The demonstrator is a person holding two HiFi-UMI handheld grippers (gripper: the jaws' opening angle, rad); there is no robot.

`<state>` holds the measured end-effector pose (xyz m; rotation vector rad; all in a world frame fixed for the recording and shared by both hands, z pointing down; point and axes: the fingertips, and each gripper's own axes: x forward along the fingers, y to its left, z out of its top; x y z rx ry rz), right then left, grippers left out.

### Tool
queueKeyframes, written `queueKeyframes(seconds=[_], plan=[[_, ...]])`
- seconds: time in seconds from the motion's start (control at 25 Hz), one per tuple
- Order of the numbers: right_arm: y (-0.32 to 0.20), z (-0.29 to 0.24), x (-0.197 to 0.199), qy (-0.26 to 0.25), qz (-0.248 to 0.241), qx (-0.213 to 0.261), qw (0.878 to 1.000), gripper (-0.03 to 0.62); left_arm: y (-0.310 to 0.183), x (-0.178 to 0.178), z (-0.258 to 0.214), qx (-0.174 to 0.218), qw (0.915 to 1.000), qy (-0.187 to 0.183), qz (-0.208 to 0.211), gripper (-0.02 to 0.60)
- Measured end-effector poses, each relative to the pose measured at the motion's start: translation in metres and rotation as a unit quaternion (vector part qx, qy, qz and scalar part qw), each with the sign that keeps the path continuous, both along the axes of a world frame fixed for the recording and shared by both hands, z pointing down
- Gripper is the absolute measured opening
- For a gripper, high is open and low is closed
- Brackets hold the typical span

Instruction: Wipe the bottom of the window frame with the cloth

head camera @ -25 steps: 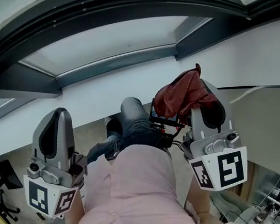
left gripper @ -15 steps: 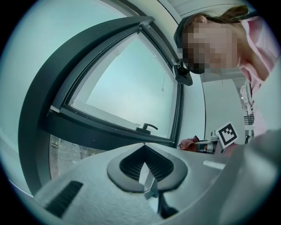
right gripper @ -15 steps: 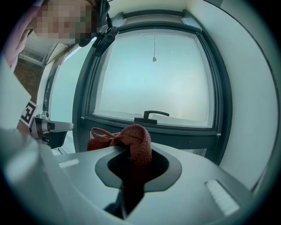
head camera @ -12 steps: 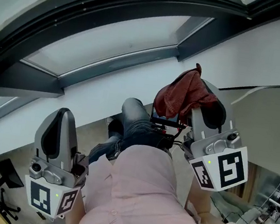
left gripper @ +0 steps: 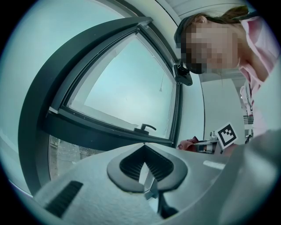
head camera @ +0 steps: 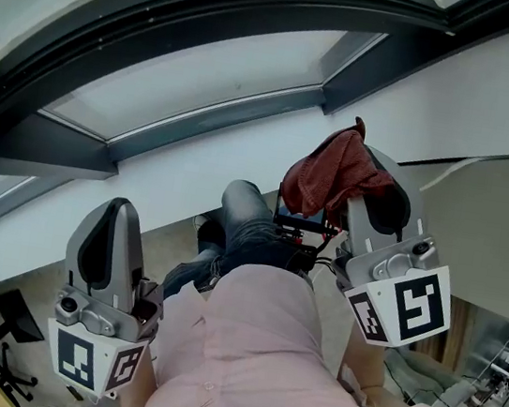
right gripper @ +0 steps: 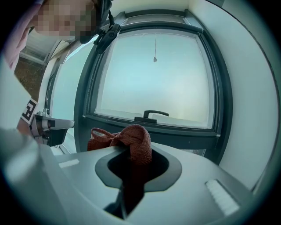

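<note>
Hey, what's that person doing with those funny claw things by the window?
A person stands at a window with a claw tool in each hand. The right claw is clamped on a red cloth, which bunches up at its tip. The left claw is shut with nothing in it. The cloth isn't touching the dark window frame yet, so no wiping is under way.

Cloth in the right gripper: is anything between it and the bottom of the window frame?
Nothing visible does. The cloth, shut in the right gripper, faces the bottom frame rail across open air. Only the window handle sticks up from that rail, near its middle.
</note>
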<state>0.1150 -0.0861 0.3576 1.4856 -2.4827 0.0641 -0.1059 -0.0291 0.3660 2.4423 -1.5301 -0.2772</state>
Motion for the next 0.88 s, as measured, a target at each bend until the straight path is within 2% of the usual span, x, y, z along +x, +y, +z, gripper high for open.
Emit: queueKeyframes(seconds=[0.88], plan=[[-0.0055,0.0017,0.0008,0.005,-0.002,-0.002,1.000,0.055,-0.0016,-0.0016,0.0000,0.000,1.0000,0.001,-0.010,0.002]])
